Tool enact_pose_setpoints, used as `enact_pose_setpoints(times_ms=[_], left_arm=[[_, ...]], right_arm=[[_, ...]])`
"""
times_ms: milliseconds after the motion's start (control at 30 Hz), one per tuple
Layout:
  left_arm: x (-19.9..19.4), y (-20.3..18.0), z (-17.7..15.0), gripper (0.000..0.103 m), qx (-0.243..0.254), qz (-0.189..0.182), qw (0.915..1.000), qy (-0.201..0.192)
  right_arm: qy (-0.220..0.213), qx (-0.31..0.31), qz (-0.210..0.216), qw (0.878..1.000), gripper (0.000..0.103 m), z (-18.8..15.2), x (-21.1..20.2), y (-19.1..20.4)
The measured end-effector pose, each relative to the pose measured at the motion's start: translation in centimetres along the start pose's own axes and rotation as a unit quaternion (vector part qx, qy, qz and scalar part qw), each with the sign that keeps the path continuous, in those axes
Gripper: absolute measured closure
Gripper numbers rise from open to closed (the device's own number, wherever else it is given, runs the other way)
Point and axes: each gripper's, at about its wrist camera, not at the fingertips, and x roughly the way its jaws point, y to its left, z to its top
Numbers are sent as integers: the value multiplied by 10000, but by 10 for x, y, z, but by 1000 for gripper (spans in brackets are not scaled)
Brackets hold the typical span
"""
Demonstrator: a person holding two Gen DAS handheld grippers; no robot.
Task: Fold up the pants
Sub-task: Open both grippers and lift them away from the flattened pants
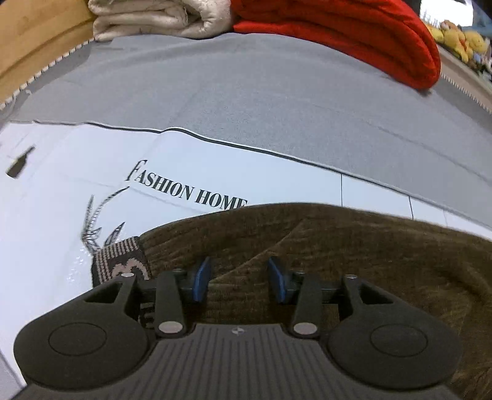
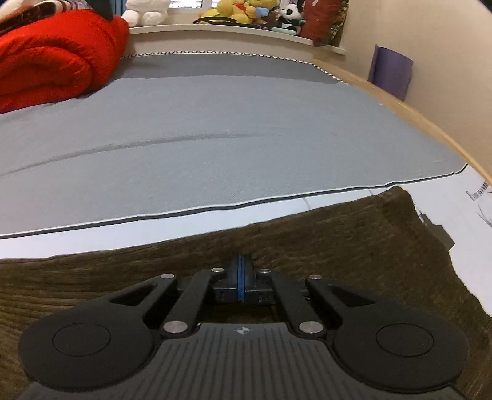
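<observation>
Brown corduroy pants [image 1: 338, 246] lie on a white printed sheet [image 1: 61, 215] on the bed. Their striped waistband [image 1: 120, 258] shows at the left in the left wrist view. My left gripper [image 1: 240, 281] is open, its blue pads [image 1: 201, 278] apart just above the pants near the waistband and a pocket seam. In the right wrist view the pants [image 2: 307, 234] fill the lower frame. My right gripper [image 2: 242, 274] has its blue pads pressed together low over the cloth; I cannot see fabric pinched between them.
A grey bedspread [image 2: 215, 138] stretches beyond the white sheet. A folded red blanket [image 2: 52, 61] and a cream blanket [image 1: 160, 18] lie at the far side. Plush toys [image 2: 243, 10] sit on a ledge. The wooden bed edge [image 2: 415, 114] runs along the right.
</observation>
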Motion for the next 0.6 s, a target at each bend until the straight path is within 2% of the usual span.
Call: enact_pose_setpoints(times_ms=[167, 300, 600], left_arm=[[4, -2, 0, 52, 131, -71, 9998, -154], [5, -8, -2, 51, 193, 2, 9995, -234], [6, -7, -1, 49, 419, -108, 9988, -215]], right_arm=[[-173, -211, -179, 9995, 103, 5, 16, 9], [-188, -93, -259, 9994, 103, 8, 23, 4], [-494, -95, -403, 9979, 103, 10, 38, -4]])
